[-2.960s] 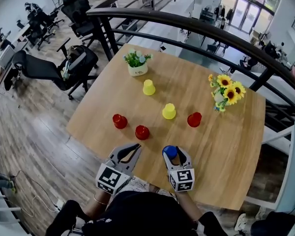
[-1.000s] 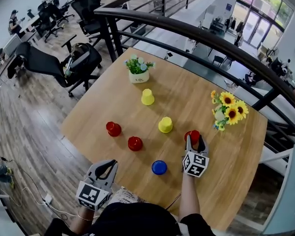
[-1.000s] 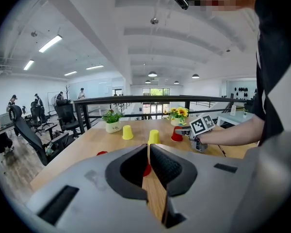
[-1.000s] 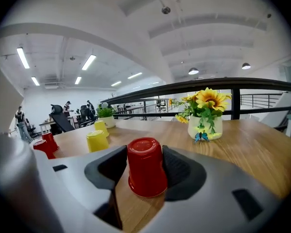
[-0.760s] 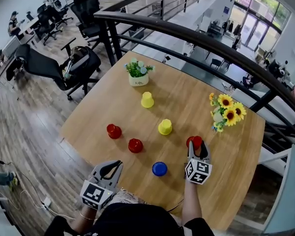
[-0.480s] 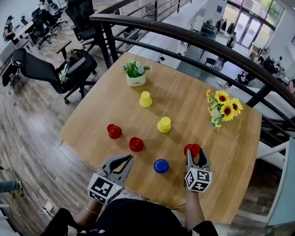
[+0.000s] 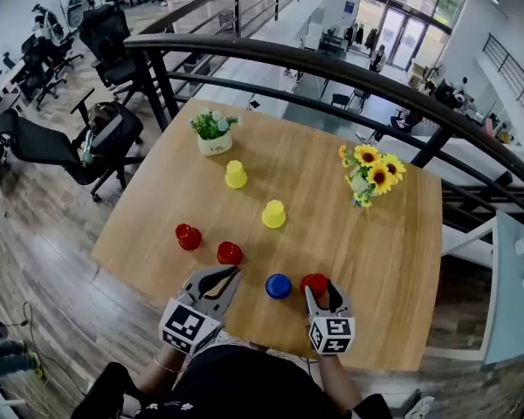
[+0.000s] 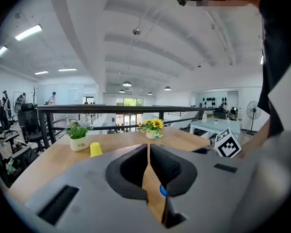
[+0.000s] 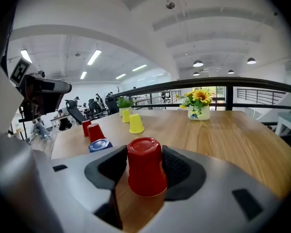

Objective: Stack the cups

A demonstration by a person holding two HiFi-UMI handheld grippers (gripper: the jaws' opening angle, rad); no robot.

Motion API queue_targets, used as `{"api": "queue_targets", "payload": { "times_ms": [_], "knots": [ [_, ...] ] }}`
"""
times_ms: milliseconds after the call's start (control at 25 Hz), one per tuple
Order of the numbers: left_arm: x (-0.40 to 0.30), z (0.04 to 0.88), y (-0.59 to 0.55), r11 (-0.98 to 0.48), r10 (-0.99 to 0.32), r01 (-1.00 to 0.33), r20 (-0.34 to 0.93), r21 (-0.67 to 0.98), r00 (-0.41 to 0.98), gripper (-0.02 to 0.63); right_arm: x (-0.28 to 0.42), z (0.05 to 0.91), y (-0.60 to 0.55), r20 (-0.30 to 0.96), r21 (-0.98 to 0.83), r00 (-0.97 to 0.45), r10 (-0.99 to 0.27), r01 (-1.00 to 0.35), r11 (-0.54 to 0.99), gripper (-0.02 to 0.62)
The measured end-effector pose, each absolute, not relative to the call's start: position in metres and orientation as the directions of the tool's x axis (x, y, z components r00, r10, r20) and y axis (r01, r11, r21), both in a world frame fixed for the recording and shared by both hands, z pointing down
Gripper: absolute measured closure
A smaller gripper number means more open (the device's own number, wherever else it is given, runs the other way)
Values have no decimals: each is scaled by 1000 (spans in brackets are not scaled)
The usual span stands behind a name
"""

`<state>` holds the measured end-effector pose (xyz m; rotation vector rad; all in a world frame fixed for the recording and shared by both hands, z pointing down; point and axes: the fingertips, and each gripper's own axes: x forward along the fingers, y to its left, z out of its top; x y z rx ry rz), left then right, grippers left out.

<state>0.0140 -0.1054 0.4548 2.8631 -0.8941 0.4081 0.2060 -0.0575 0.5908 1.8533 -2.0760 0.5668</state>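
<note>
Right gripper view: the right gripper [image 9: 145,162] is clamping an upturned red cup [image 9: 145,177], with the blue cup [image 9: 100,144] sitting just to its left. The left gripper [image 8: 149,152] is hovering, jaws together, holding nothing. Lowering the red cup off-centre would likely topple the blue cup.

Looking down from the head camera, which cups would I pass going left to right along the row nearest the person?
far-left red cup → second red cup → blue cup → third red cup, clamped in the right gripper.
</note>
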Motion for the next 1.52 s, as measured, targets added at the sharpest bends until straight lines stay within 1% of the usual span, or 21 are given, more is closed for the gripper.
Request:
{"api": "queue_targets", "payload": {
  "times_ms": [160,520,560,600,640,800,960,1120,1240,1400,1520],
  "knots": [
    [16,461,-105,-828,-521,-558,300,49,799,581,189,601,-41,502,-106,-150,-852,-988,111,367],
    [12,453,-109,-829,-528,-558,276,37,803,581,175,606,-39,502,-107,-169,-848,-985,133,364],
    [11,453,-108,-827,-530,-561,275,39,802,581,175,606,-39,500,-111,-175,-848,-984,138,358],
    [10,454,-107,-825,-534,-564,275,41,800,581,175,605,-38,494,-116,-181,-850,-983,142,335],
    [9,455,-107,-821,-539,-570,273,42,797,581,175,602,-38,485,-126,-186,-854,-982,142,310],
    [0,458,-111,-801,-562,-595,268,59,783,581,178,573,-36,417,-185,-191,-889,-975,123,307],
    [-7,459,-114,-783,-585,-618,252,70,771,581,170,528,-47,312,-200,-202,-928,-969,144,312],
    [-17,460,-115,-764,-608,-639,238,84,758,581,137,495,-66,210,-227,-279,-937,-946,231,325],
    [-34,463,-118,-738,-635,-668,234,94,736,581,99,482,-81,163,-242,-360,-919,-917,316,331],
    [-68,460,-128,-688,-685,-718,228,109,692,581,47,481,-99,164,-249,-449,-878,-880,404,334],
    [-94,461,-135,-662,-712,-743,228,100,664,581,20,490,-113,195,-241,-475,-858,-871,428,336]
  ]
}}
